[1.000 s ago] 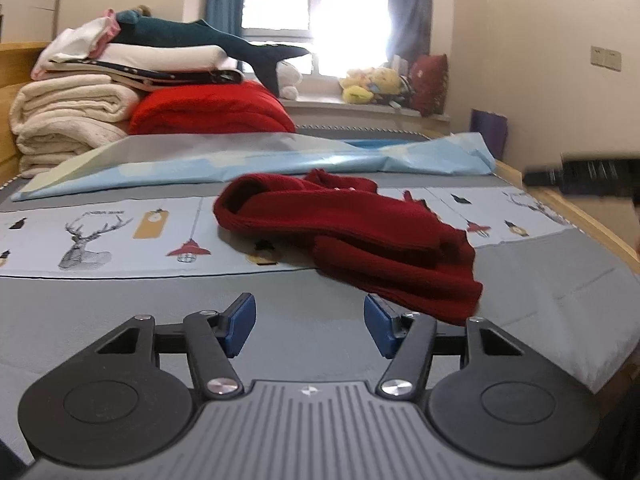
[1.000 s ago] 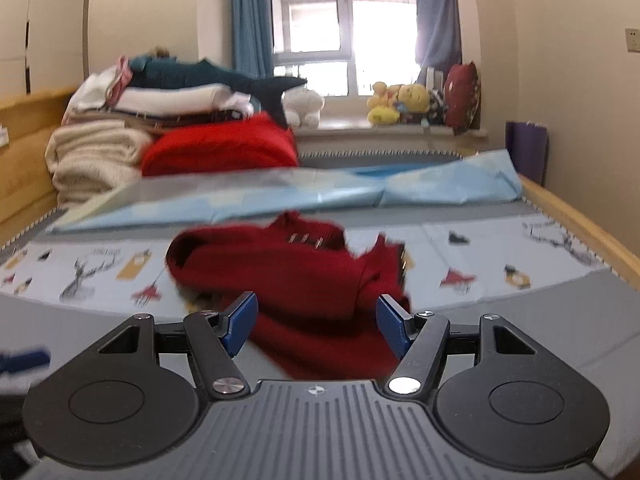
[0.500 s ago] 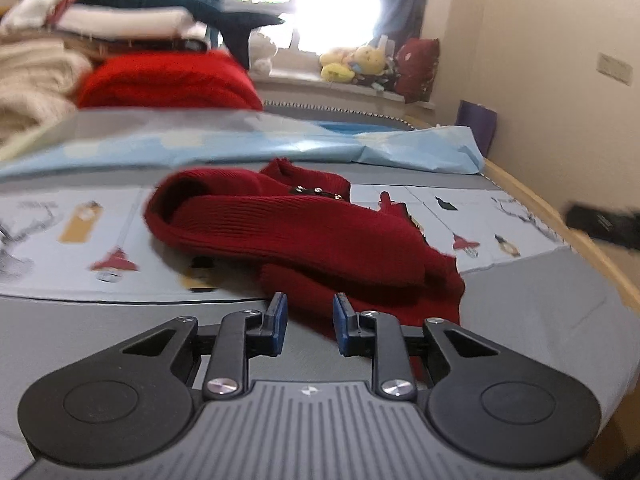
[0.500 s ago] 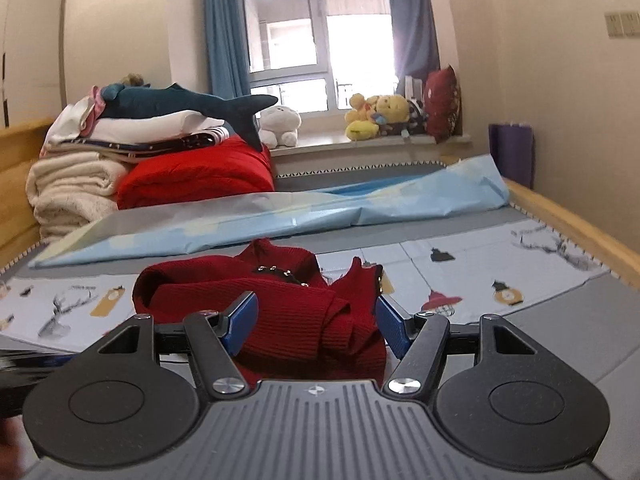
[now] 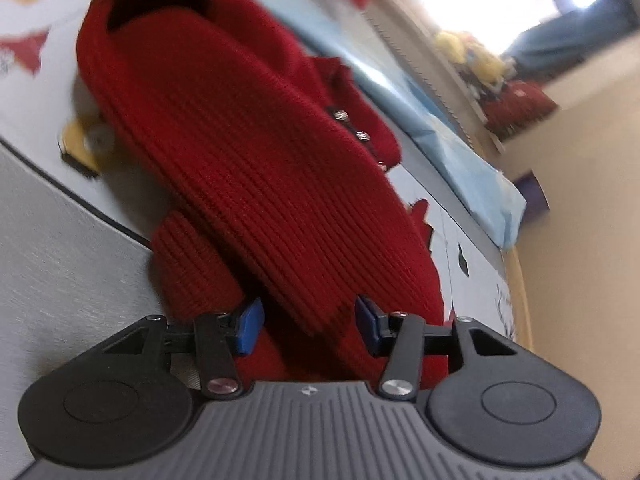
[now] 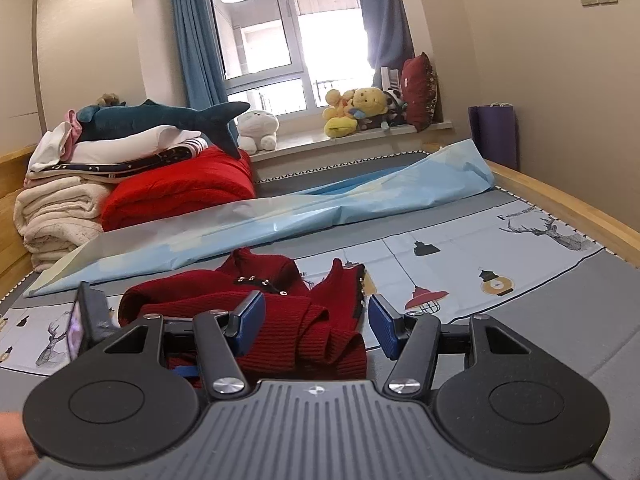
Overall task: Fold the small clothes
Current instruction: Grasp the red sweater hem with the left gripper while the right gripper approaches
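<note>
Now the left gripper sits tilted and right up against the red knit sweater, where half a second ago it was level and a little short of it. Its blue pads, nearly together then, are spread apart again, with a ribbed hem edge lying between them, not yet pinched. That looks like the lead-in to a first grab, so folding proper has not begun; the garment is still a crumpled heap.

Just ahead of those fingers the knit is thick and soft, with bold ribs, a rolled tubular sleeve on top and a small row of metal snaps beyond.

Behind it, the right gripper has barely moved. It hovers with jaws wide, empty, and the sweater lies just in front of it on the printed bedsheet. Farther off is a smooth pale blue sheet, then stacked blankets to the far left.
</note>
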Motion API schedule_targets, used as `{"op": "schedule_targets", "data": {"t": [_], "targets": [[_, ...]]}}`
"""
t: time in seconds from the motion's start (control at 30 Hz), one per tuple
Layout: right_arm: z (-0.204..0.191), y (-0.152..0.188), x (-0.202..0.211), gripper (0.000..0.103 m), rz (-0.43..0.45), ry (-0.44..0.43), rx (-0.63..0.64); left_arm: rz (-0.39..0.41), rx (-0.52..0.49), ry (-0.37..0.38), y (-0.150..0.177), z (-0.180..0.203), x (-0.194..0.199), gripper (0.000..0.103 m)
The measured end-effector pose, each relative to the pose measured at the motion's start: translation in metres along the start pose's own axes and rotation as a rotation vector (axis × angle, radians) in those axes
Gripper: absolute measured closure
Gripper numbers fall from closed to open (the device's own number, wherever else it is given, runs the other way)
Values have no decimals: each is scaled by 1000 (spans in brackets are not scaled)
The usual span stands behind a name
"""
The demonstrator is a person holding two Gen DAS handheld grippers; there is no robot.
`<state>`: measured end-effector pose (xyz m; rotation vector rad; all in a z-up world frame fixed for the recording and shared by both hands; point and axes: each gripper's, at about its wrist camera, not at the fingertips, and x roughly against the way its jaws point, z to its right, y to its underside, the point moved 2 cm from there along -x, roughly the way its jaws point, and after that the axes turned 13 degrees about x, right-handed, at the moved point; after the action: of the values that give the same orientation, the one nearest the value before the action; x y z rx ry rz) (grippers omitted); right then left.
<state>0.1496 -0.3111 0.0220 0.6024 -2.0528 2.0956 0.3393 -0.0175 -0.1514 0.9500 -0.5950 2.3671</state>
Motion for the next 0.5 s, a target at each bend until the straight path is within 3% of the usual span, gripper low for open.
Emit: {"op": "schedule_targets", "data": {"t": [0.03,0.07,0.1,0.17,0.2,0.33,0.5], "targets": [[0,0,-1,44,-2,2,0,-2,7,-13,-4,0,-5,55],[-1,0,-3,44,-4,3,-1,-3,-1,-20,-7,4,-5,69],[-1,-1,-4,44,-7,5,-3,-10,-17,-11,-10,6,-3,76],[0,0,-8,44,-17,16,-9,-21,-91,5,-19,14,12,83],[0,0,-8,44,-20,20,-16,-14,-154,-3,-21,17,25,92],[5,1,-15,44,-42,37,-48,5,-336,-53,-44,1,92,92],[1,6,-24,44,-95,21,-93,-28,-531,-227,-97,-66,176,93]]}}
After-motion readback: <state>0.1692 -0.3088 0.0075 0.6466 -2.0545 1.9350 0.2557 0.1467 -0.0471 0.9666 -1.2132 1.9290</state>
